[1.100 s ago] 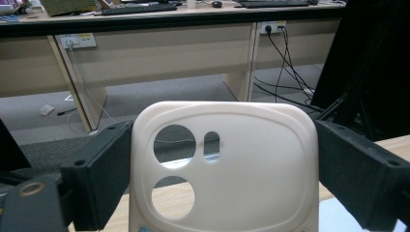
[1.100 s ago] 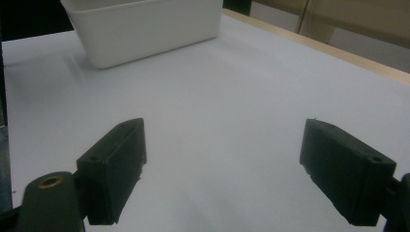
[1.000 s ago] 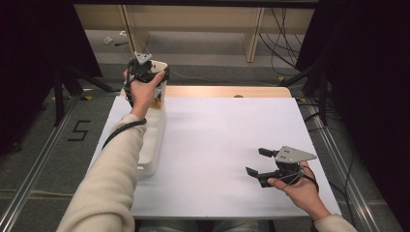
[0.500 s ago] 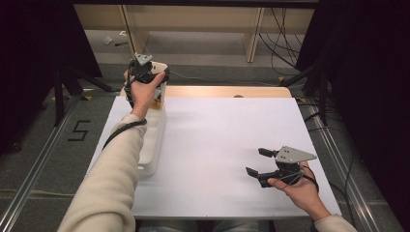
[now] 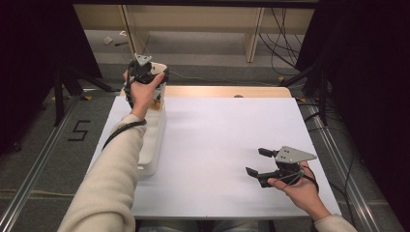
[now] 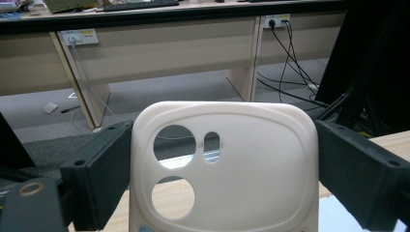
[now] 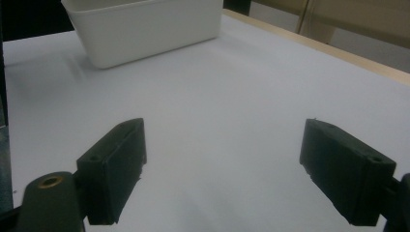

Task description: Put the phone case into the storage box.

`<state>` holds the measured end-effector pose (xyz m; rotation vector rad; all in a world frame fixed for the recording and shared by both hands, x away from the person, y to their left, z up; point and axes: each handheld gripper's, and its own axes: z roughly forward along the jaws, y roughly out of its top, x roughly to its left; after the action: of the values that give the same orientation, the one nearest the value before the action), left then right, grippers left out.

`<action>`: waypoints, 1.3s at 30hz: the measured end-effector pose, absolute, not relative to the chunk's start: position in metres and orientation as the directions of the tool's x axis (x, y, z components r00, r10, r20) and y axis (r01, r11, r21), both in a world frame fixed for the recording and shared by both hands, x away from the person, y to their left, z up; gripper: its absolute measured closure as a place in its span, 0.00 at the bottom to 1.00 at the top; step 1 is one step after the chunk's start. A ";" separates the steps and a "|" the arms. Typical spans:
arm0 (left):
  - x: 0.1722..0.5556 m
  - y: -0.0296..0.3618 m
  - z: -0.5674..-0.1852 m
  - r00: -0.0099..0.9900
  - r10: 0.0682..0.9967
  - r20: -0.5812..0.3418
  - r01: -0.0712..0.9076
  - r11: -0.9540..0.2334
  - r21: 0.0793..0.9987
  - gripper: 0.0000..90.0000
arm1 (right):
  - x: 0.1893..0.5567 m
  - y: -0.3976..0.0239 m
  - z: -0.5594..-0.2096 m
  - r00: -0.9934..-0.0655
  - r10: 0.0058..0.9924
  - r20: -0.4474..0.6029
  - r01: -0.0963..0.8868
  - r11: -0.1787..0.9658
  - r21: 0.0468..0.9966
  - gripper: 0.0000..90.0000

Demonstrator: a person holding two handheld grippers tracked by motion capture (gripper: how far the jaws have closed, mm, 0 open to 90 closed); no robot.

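Observation:
A cream plastic panel [image 6: 251, 169] with two round holes and a small slot stands upright between the jaws of my left gripper [image 6: 225, 150], which press on its two side edges. In the high view my left gripper [image 5: 143, 72] holds this cream panel [image 5: 159, 72] above the far end of a long white bin [image 5: 153, 145] at the table's left. My right gripper [image 5: 255, 161] rests low over the white table [image 5: 217, 140] at the near right. In its own view my right gripper [image 7: 232, 140] is open with bare table between the jaws.
The white bin [image 7: 145, 29] lies along the table's left side. A wooden strip [image 5: 227, 91] borders the far edge. Beyond it are a desk frame [image 6: 169, 48], floor cables [image 6: 290, 72] and dark stands on both sides.

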<state>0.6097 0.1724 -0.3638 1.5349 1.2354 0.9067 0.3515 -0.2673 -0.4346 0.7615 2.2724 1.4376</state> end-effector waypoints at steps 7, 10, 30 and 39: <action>0.610 0.172 -0.369 0.219 0.976 -0.004 0.296 -0.063 0.953 0.12 | 0.351 -0.267 -0.435 -0.796 0.605 -0.005 0.254 0.341 0.905 0.20; 0.610 0.173 -0.371 0.216 0.976 -0.006 0.298 -0.061 0.953 0.12 | 0.351 -0.267 -0.435 -0.797 0.604 -0.006 0.254 0.344 0.904 0.20; 0.609 0.175 -0.376 0.217 0.976 -0.008 0.318 -0.063 0.946 0.11 | 0.351 -0.267 -0.435 -0.797 0.605 -0.005 0.255 0.344 0.904 0.20; 0.609 0.175 -0.380 0.217 0.976 -0.010 0.326 -0.062 0.943 0.11 | 0.352 -0.267 -0.435 -0.797 0.604 -0.006 0.255 0.345 0.903 0.20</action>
<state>0.6086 0.1754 -0.3802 1.5669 1.2664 0.8846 0.3515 -0.2671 -0.4349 0.7597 2.2745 1.4341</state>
